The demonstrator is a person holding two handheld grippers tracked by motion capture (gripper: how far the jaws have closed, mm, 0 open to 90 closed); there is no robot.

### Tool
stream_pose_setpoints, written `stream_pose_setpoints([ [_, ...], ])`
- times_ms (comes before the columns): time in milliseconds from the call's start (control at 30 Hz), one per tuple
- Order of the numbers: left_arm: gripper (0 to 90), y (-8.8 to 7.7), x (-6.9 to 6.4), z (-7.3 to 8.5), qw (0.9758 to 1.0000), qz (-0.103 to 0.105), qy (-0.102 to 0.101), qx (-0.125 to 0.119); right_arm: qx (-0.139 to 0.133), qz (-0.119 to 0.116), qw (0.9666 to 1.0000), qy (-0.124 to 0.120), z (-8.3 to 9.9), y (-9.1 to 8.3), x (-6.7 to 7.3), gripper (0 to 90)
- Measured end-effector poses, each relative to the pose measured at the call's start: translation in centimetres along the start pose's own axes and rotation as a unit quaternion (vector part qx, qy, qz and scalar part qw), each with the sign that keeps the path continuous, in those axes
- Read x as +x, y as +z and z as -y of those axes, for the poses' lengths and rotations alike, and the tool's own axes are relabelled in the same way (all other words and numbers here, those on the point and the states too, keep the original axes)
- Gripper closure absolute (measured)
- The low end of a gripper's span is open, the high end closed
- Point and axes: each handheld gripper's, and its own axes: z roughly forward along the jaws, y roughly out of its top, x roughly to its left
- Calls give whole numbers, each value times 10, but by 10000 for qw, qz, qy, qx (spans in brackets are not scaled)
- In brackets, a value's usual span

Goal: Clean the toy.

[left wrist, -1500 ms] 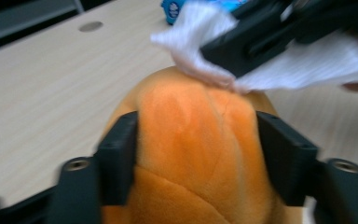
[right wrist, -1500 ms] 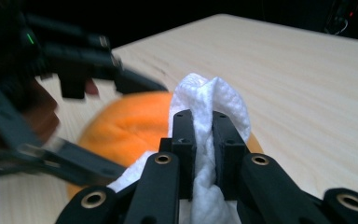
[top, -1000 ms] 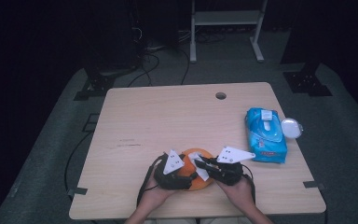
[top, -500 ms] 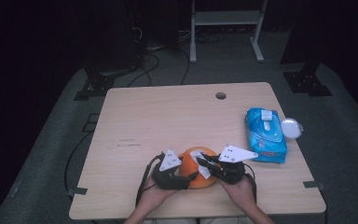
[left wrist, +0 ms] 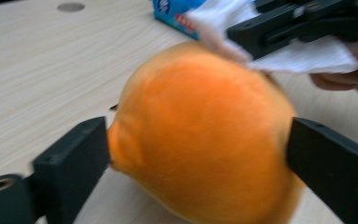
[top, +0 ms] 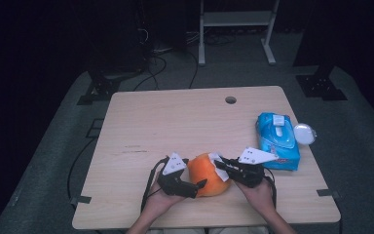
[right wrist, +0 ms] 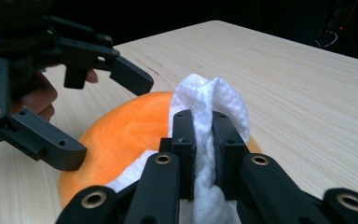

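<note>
We are wiping a soft, light orange toy (top: 208,174) at the table's (top: 185,122) 6 o'clock edge. Our left gripper's (left wrist: 200,154) jaws, just opening wide, are bracketing its 2 sides. Our right gripper (right wrist: 204,135) is pinching a white wipe (right wrist: 214,100) tightly.

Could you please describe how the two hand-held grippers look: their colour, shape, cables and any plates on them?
Both are black. The left hand-held gripper and the right hand-held gripper each carry a pale grey three-cornered plate on top and trail a black cable. Their jaws are flat, blocky black bars on jointed links with brass-coloured round inserts. The person's forearms are bare, with no sleeves in sight.
</note>
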Motion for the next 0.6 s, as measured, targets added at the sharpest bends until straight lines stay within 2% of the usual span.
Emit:
stream_pose_setpoints([
  [67, 41, 4, 4, 3, 9996, 159, -194, 99, 20, 14, 10000, 12, 0, 0, -1, 807],
  [100, 81, 3, 4, 4, 9996, 171, -187, 95, 29, 15, 10000, 32, 0, 1, -1, 807],
  [200, 263, 2, -5, 1, 9999, -81, 23, 66, -48, -32, 9998, 173, -1, 2, 3, 806],
  [300, 294, 2, -16, -1, 9992, -277, 189, 195, -77, -67, 9999, -82, -7, 3, 20, 805],
  [400, 277, -1, -17, 0, 9991, -238, 256, 244, -26, -124, 9994, -311, -9, 3, 27, 807],
  [500, 173, -4, -9, -2, 10000, -35, 63, 58, -10, -123, 9999, 1, -4, 0, 12, 807],
  [600, 53, -4, 0, -3, 9998, -140, -96, -42, -49, -8, 9998, 209, 0, -7, -3, 807],
])
